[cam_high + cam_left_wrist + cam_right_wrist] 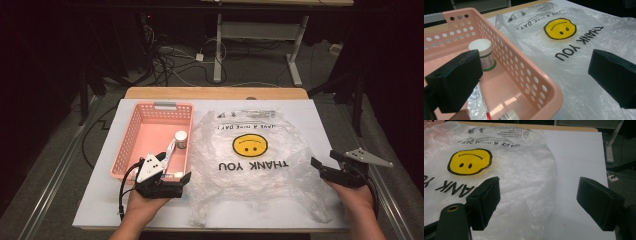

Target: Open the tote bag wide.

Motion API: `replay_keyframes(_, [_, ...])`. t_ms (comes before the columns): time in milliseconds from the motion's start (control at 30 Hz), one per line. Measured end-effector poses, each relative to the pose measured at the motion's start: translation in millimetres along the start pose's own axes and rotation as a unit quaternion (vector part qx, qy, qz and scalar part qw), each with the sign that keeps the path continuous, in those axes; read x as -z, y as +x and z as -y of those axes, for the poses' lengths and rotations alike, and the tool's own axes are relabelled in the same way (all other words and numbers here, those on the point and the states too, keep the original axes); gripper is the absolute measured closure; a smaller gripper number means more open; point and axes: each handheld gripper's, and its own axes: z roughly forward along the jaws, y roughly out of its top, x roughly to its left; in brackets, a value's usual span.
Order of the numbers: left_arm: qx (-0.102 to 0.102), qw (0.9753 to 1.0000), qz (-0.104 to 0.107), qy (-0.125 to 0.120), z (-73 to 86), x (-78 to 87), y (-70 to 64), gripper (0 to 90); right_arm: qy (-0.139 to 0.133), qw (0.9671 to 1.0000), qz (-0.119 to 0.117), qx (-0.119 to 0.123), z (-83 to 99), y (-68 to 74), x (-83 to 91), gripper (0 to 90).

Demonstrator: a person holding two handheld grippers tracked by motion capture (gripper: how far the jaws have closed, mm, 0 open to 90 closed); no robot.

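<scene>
A big white bench (pixel 100 200) held everything. On it lay a clear plastic bag (pixel 250 170), spread flat, with a yellow smiley face (pixel 249 144) and the words THANK YOU on it. Just beside the bag, on its left, sat a pink basket (pixel 131 131) with holes in its walls. The edge of the bag touched the side of the basket. Inside the basket stood a small white jar (pixel 181 138) with a green band, near the wall next to the bag. A tube (pixel 169 150) lay flat beside the jar, and another small white thing (pixel 509 115) lay at the near end, too cut off to tell what it was. The left gripper (pixel 172 176) hung over the near corner of the basket with its jaws wide apart and nothing between them. The right gripper (pixel 324 159) was by the right edge of the bag, jaws also wide apart and holding nothing.
</scene>
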Motion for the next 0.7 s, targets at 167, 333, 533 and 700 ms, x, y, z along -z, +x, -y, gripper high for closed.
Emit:
replay_keyframes(167, [0.002, 1.0, -0.001, -0.002, 0.2, 0.8, 0.1, 0.0, 0.018, 0.9997, -0.002, -0.017, 2.4, -6.3, -11.6, 27.2])
replay_keyframes(333, [0.004, 1.0, -0.004, -0.001, 1.6, 4.2, 1.8, 0.0, 0.041, 0.9983, -0.006, -0.04, 4.6, -13.9, -24.1, 31.2])
replay_keyframes(533, [0.002, 0.9999, -0.016, 0.006, 4.7, 7.3, 2.3, 0.0, 0.067, 0.9965, -0.003, -0.05, 5.1, -17.4, -32.0, 33.7])
replay_keyframes(700, [0.0, 0.9998, -0.016, 0.012, 7.7, 9.9, 2.0, 0.0, 0.088, 0.9943, -0.012, -0.059, 7.9, -22.2, -39.2, 37.2])
